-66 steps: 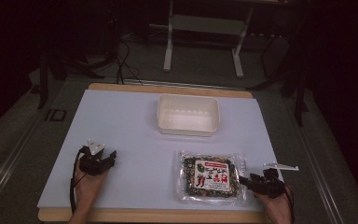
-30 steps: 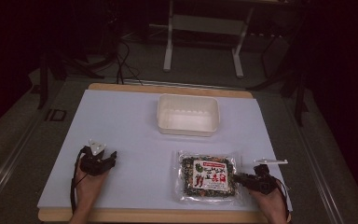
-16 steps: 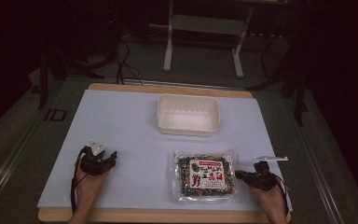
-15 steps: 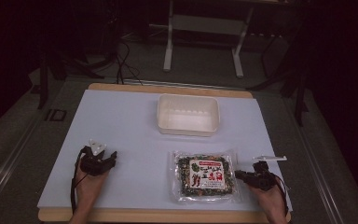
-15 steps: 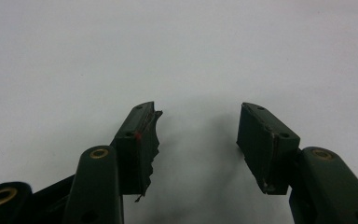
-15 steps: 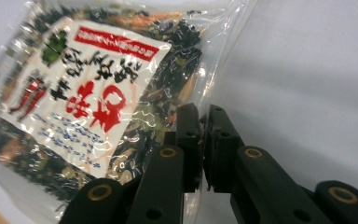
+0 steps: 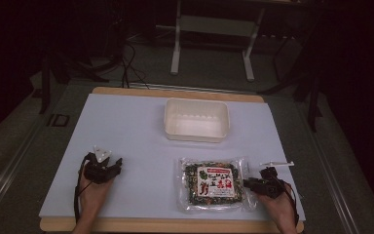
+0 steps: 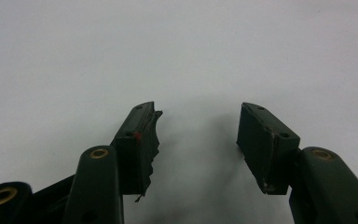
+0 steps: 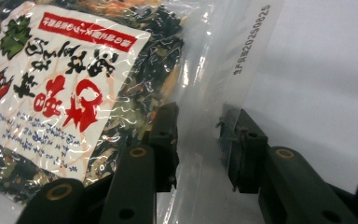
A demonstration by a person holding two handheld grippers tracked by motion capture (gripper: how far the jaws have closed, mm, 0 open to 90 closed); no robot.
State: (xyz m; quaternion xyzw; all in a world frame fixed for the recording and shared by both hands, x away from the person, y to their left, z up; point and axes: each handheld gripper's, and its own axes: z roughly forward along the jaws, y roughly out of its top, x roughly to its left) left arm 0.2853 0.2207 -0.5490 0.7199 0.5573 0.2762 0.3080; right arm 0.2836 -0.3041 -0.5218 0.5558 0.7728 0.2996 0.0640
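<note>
Right gripper (image 7: 251, 183) at the sealed right edge of a clear plastic packet of dark dried vegetables with a white-and-red printed label (image 7: 213, 181); left gripper (image 7: 111, 165) idle.

Packet lies flat on the pale blue-white table mat (image 7: 126, 126), near the front edge, right of centre, just in front of and apart from the white rectangular plastic tray (image 7: 196, 120). Right gripper view: the 2 black jaws straddle the packet's clear sealed strip (image 9: 200, 116), have just been opening, gap visible on both sides, pads not pressing, so released, not gripping. Packet label sits left of that strip. Left gripper rests front-left on the mat, well apart from the packet; left gripper view shows its 2 jaws spread wide over bare mat, released, nothing between them. Right hand (image 7: 280, 207) comes in from the bottom edge.
</note>
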